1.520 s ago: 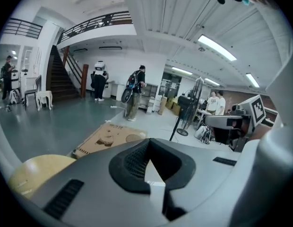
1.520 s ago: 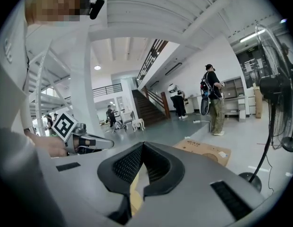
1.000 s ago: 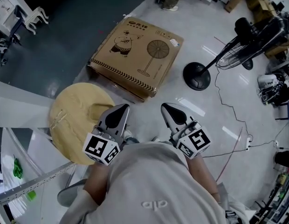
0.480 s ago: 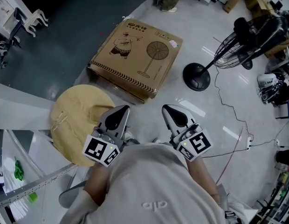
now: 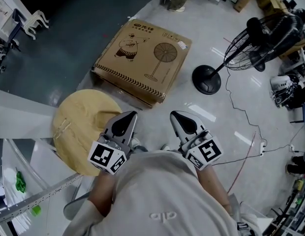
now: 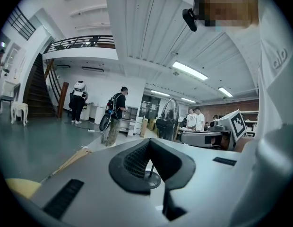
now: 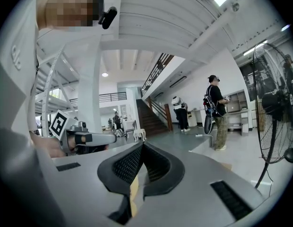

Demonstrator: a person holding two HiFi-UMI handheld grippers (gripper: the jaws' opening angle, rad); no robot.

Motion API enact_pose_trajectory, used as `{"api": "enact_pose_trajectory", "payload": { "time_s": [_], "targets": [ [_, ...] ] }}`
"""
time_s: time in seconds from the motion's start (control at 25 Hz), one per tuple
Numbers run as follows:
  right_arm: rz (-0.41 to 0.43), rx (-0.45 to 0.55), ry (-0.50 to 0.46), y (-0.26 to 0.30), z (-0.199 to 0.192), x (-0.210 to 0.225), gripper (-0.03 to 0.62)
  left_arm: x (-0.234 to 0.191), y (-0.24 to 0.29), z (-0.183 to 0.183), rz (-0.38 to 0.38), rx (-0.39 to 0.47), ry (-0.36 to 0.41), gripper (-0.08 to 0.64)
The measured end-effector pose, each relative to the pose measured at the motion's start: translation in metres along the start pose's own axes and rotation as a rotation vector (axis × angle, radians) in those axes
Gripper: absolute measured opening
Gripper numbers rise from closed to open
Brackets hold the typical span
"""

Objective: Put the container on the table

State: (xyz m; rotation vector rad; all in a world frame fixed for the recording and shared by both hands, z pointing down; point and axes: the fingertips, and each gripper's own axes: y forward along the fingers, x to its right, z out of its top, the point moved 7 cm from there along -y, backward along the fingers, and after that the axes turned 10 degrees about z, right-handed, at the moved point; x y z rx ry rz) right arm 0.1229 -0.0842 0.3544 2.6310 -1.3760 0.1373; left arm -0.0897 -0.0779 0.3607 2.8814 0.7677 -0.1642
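No container shows in any view. Both grippers are held level in front of the person's chest, side by side, and point out over the floor. My left gripper [image 5: 128, 114] [image 6: 149, 141] is shut with nothing between its jaws. It hangs just right of a round tan wooden tabletop [image 5: 78, 124]. My right gripper [image 5: 175, 113] [image 7: 142, 144] is also shut and empty, its tips meeting. Each one's marker cube sits close to the grey sweatshirt.
A flat cardboard box [image 5: 144, 58] printed with a fan lies on the floor ahead. A black pedestal fan [image 5: 260, 36] with its round base [image 5: 207, 79] stands to the right, cables trailing past it. A metal shelf [image 5: 29, 198] is at lower left. People [image 6: 115, 110] stand far off.
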Motion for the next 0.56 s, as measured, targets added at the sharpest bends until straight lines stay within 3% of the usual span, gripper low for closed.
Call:
{"api": "enact_pose_trajectory", "payload": {
  "time_s": [0.56],
  "targets": [
    [-0.01,-0.011,0.004,0.0036,-0.006,-0.0045,0.025,-0.0049,0.0017,-0.0087,-0.018,-0.026,-0.005,0.015]
  ]
}}
